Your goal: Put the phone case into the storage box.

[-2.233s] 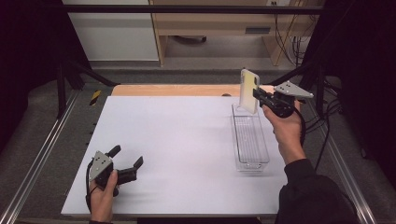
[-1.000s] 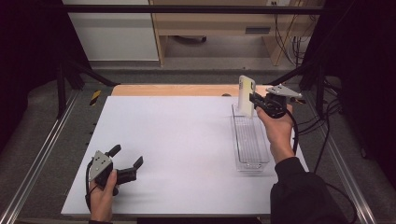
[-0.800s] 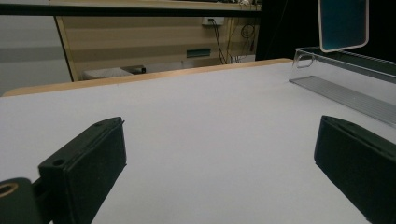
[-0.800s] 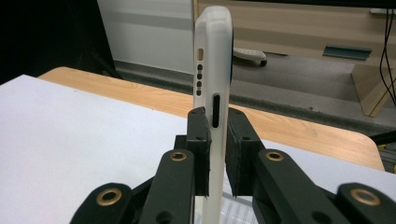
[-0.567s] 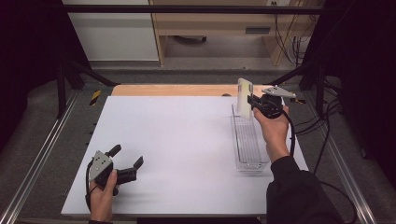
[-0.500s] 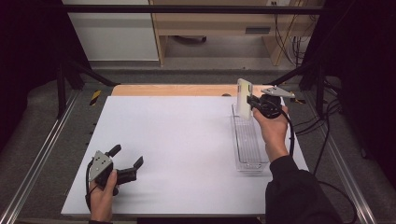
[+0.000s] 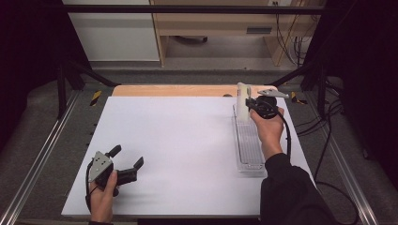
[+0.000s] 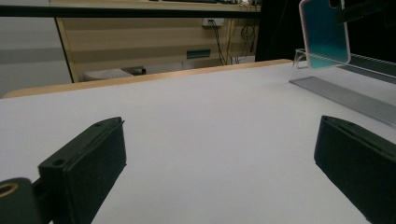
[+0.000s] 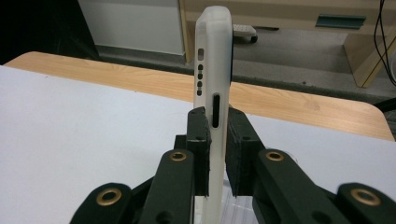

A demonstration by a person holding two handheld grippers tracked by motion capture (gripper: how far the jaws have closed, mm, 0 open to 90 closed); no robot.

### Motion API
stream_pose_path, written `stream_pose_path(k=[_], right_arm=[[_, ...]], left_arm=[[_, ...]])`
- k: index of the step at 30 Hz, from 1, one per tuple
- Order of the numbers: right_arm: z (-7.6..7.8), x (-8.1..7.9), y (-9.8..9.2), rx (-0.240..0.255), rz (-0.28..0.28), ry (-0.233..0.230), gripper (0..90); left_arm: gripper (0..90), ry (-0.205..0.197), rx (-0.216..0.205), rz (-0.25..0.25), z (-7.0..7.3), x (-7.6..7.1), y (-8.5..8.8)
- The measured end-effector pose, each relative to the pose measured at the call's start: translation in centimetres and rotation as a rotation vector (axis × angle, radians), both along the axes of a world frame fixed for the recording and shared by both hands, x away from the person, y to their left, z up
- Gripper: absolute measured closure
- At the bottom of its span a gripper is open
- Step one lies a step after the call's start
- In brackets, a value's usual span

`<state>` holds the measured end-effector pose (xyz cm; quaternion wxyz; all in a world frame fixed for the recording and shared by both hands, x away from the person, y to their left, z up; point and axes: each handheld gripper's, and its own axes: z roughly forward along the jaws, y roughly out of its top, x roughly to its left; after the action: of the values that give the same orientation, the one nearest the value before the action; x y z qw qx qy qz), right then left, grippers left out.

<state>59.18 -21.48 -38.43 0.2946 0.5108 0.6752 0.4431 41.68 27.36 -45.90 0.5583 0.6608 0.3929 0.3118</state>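
One white table (image 7: 187, 140), wooden cabinet (image 7: 211, 23) behind.

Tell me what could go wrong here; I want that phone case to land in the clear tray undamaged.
The right gripper pinches the phone case only near its lower end, so it could pivot or slip. The case stands tall over the clear tray, at its far end, so it might tip over the end wall once let go.

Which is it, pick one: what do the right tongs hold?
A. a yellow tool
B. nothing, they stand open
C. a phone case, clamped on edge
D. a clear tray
C: in the right gripper view the right tongs press both pads on the upright phone case.
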Motion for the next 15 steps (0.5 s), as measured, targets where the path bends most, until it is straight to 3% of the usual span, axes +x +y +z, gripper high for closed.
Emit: stream_pose_path(k=[15], right_arm=[[-0.79, 0.52, 0.48, -0.004, 0.012, 0.032, 81.3]], left_arm=[[1.8, 0.001, 0.0, -0.004, -0.02, 0.06, -0.03]])
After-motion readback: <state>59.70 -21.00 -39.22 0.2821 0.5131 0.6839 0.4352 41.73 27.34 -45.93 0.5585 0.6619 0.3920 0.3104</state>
